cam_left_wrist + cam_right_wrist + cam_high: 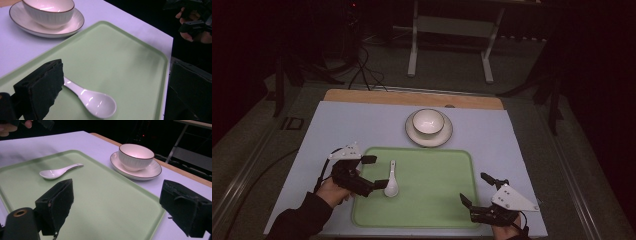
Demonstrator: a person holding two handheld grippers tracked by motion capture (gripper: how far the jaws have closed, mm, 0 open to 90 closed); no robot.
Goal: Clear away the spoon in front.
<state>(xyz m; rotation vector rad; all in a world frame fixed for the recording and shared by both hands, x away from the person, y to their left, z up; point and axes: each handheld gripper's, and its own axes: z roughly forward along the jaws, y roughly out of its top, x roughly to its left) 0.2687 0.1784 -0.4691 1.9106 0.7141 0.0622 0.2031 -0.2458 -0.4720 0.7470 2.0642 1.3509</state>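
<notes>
Left gripper [373,173]: we see it at the green tray's left edge, jaws spread apart and clasping nothing; one jaw lies near the spoon's handle, the other out past the tray's rim. In the left gripper view the spoon handle runs behind the near jaw, and we cannot tell whether they touch.
Right gripper [474,188]: we see it at the tray's near right corner, jaws released and wide, nothing between them; one jaw over the tray, the other beyond its right rim.
Table [337,125]: we see a pale lilac surface with a wooden strip along its far edge.
Tray [432,200]: light green, rounded corners, lying flat at the near middle of the table.
Saucer [412,135]: white with a dark rim, on the table just beyond the tray's far edge.
Bowl [428,121]: white, ribbed outside, dark rim, upright on the saucer.
Spoon [391,184]: white ceramic, lying on the left part of the tray, bowl end toward us, handle pointing away.
</notes>
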